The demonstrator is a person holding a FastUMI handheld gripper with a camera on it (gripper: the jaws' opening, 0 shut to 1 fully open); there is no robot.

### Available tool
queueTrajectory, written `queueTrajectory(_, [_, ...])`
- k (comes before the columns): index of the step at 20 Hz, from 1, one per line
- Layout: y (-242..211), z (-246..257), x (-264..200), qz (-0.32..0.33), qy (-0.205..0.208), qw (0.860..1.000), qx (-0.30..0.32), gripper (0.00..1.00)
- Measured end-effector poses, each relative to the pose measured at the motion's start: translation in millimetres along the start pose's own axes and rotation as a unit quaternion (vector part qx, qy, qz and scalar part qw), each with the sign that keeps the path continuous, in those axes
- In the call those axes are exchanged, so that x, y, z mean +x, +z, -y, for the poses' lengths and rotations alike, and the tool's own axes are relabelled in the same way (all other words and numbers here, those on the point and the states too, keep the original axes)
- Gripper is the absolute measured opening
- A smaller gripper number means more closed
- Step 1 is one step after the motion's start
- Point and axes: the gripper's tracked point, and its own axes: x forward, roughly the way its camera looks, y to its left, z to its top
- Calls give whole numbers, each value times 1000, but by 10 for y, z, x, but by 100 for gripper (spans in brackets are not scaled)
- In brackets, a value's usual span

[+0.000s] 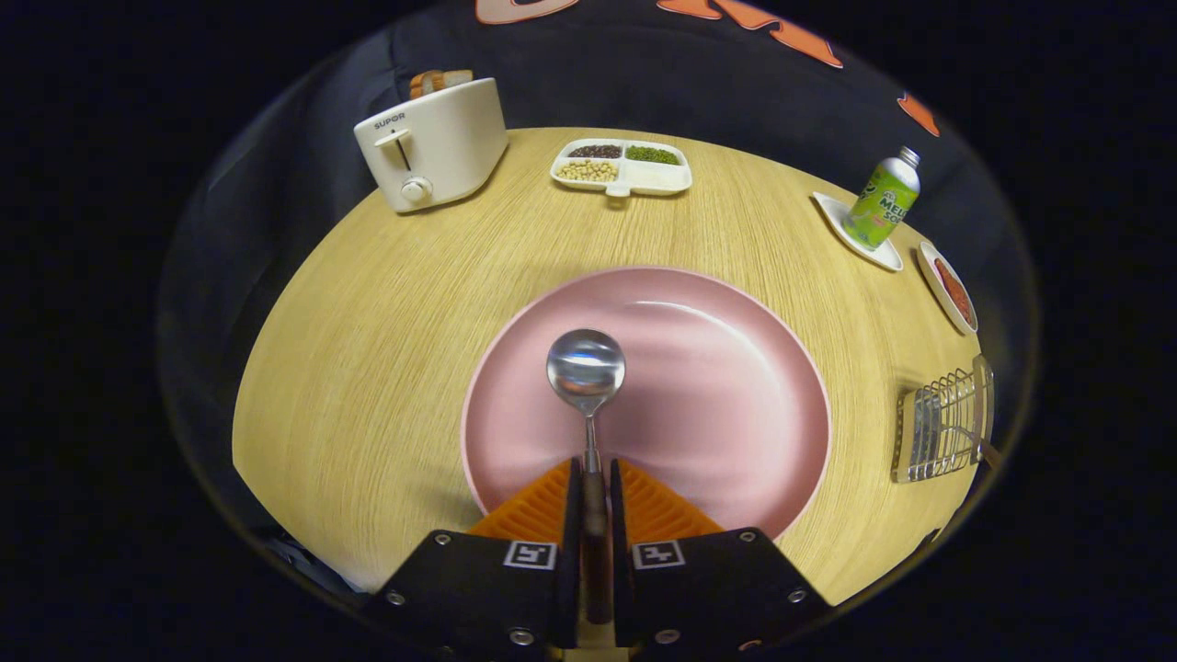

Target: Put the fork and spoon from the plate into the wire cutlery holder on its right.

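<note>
A metal spoon [587, 372] with a dark wooden handle points away from me, its bowl over the pink plate [717, 405]. My gripper [594, 492] is shut on the spoon's handle, both fingers pressing on its sides. The spoon's bowl sits just ahead of the fingertips, above the plate's near left part. The wire cutlery holder [942, 425] stands on the round wooden table [368, 349] to the right of the plate, with thin metal handles showing inside it. I cannot tell whether the spoon touches the plate.
At the far left stands a cream toaster [432, 147] with bread in it. A white divided tray [622, 166] of beans lies at the far middle. A green bottle [883, 200] on a white saucer and a small dish [950, 287] of red sauce are at the far right.
</note>
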Motion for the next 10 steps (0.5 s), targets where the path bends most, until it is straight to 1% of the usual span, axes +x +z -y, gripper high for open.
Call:
queueTrajectory(1, [13,-3,20,5,4,1000,1,9])
queueTrajectory(3, [-10,107,-14,8,-2,1000,4,6])
queueTrajectory(7, [95,321,-158,37,-12,999,29,5])
queueTrajectory(10, [94,554,-308,49,-23,997,47,5])
